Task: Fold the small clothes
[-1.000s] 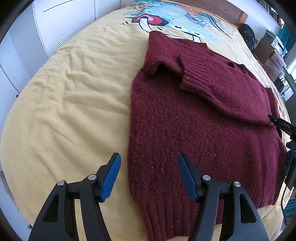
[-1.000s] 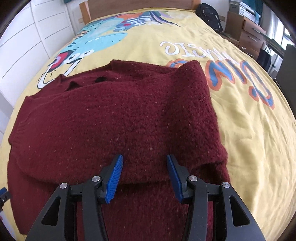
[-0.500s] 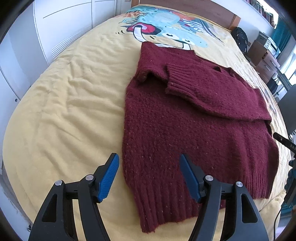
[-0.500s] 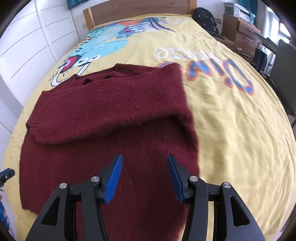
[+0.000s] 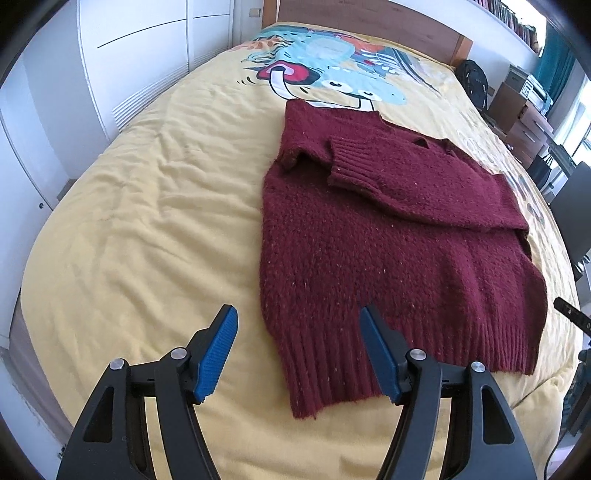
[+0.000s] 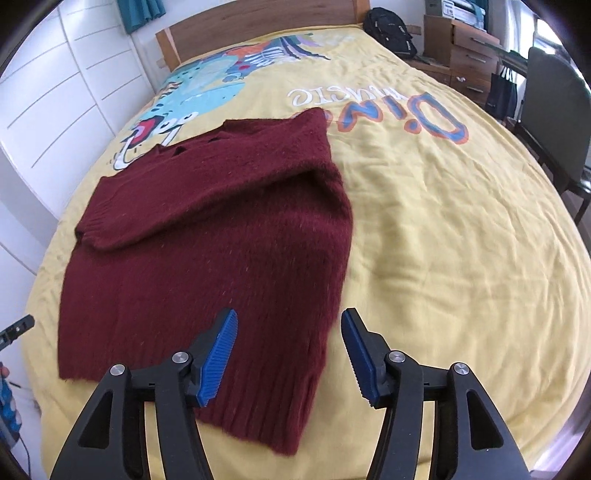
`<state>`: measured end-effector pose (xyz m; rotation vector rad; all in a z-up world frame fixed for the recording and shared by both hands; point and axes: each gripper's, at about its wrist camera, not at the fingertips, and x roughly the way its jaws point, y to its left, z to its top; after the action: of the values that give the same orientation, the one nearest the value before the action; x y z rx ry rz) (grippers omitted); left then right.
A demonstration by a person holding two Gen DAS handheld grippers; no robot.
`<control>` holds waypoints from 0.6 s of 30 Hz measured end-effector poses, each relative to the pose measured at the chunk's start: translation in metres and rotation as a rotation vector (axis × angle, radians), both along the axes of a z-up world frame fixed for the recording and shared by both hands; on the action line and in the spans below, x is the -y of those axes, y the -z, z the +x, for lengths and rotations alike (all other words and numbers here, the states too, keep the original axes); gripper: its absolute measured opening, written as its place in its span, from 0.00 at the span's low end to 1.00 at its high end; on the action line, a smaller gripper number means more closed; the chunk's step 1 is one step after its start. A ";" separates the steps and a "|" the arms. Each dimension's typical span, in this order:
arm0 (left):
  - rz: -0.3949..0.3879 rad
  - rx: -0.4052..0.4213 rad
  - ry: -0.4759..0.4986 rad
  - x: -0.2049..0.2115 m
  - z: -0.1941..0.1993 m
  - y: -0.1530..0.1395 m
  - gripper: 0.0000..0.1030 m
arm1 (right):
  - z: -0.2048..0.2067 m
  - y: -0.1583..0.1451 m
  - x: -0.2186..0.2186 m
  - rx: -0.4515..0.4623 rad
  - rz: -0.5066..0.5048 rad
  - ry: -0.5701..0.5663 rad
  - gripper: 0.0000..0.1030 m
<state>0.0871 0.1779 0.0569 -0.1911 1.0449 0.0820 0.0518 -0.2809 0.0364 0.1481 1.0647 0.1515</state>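
Note:
A dark red knitted sweater (image 5: 388,243) lies flat on the yellow bed cover (image 5: 147,221), both sleeves folded across its chest. Its ribbed hem faces me. It also shows in the right wrist view (image 6: 221,240). My left gripper (image 5: 299,350) is open and empty, above the hem's left corner. My right gripper (image 6: 290,354) is open and empty, above the hem's right corner. Neither touches the sweater.
The bed cover (image 6: 443,221) has a cartoon print and lettering near the wooden headboard (image 6: 258,22). White wardrobe doors (image 5: 129,55) stand on the left. A black backpack (image 6: 389,31), wooden drawers (image 6: 469,48) and a dark chair (image 6: 554,110) stand on the right.
Both grippers have pulled back from the sweater's middle toward its hem and the bed's foot. The right gripper has drawn away from the folded sleeve. Both stay open.

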 end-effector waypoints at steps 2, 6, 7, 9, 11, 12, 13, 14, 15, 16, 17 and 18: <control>-0.006 0.001 -0.003 0.000 -0.005 -0.001 0.61 | -0.011 -0.001 0.002 0.003 0.013 0.004 0.60; -0.008 0.004 -0.007 0.000 -0.020 -0.005 0.61 | -0.030 -0.001 0.007 0.005 0.038 0.013 0.62; -0.008 0.004 -0.007 0.000 -0.023 -0.006 0.61 | -0.033 0.000 0.009 0.005 0.044 0.016 0.62; -0.006 0.006 -0.008 0.000 -0.027 -0.007 0.61 | -0.041 0.002 0.012 0.001 0.059 0.023 0.62; -0.012 0.006 -0.014 -0.001 -0.030 -0.006 0.61 | -0.045 0.003 0.014 -0.003 0.060 0.028 0.62; -0.023 0.003 -0.019 -0.002 -0.031 -0.004 0.61 | -0.047 0.005 0.015 -0.006 0.064 0.031 0.62; -0.031 -0.001 -0.023 -0.003 -0.031 -0.003 0.61 | -0.049 0.007 0.017 -0.012 0.070 0.036 0.63; -0.036 -0.006 -0.026 -0.004 -0.031 -0.001 0.61 | -0.051 0.009 0.019 -0.020 0.077 0.041 0.63; -0.040 -0.013 -0.029 -0.005 -0.031 0.002 0.61 | -0.052 0.012 0.021 -0.028 0.082 0.046 0.63; -0.045 -0.020 -0.032 -0.005 -0.030 0.005 0.61 | -0.052 0.014 0.022 -0.034 0.087 0.049 0.63; -0.052 -0.028 -0.035 -0.006 -0.029 0.008 0.62 | -0.053 0.017 0.024 -0.042 0.095 0.052 0.63; -0.057 -0.035 -0.039 -0.007 -0.028 0.011 0.62 | -0.053 0.021 0.024 -0.054 0.103 0.052 0.63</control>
<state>0.0587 0.1853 0.0463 -0.2631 1.0796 0.0913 -0.0008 -0.3048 0.0156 0.2743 1.1062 0.1558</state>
